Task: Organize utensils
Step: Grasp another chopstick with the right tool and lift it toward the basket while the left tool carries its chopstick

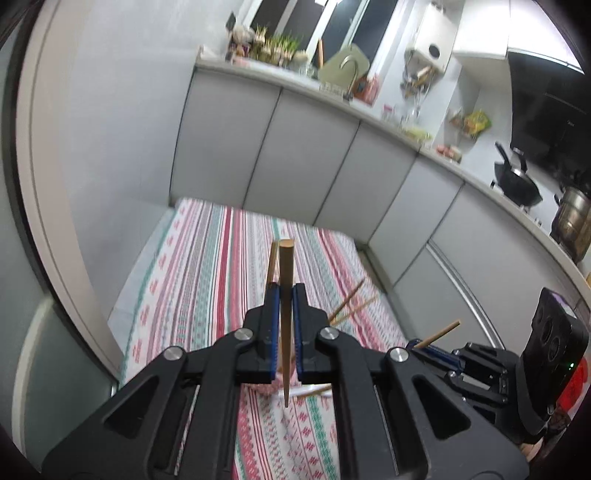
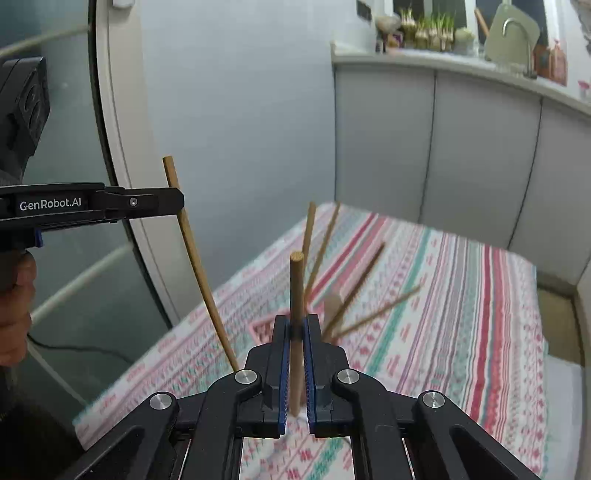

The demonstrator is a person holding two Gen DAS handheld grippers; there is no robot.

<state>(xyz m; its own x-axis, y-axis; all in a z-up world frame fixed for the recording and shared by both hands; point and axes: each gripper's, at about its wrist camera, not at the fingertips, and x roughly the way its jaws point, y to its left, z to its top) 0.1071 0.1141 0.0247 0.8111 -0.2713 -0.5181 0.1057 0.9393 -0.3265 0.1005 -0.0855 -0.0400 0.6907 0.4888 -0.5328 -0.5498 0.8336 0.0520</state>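
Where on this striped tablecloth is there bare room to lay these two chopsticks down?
The striped cloth lies bare toward the grey cabinets and along its edge by the curved white frame. It is crowded just ahead of the right tool, where a cluster of chopsticks sticks up at angles.

Dim, cool, even indoor light is seen; windows (image 1: 295, 18) are dark. Motion blur is noted, and strong fisheye bending with vignetted corners.

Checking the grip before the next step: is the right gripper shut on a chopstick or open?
Shut. The right gripper has its blue pads pressed on both sides of a wooden chopstick, which stands up between them.
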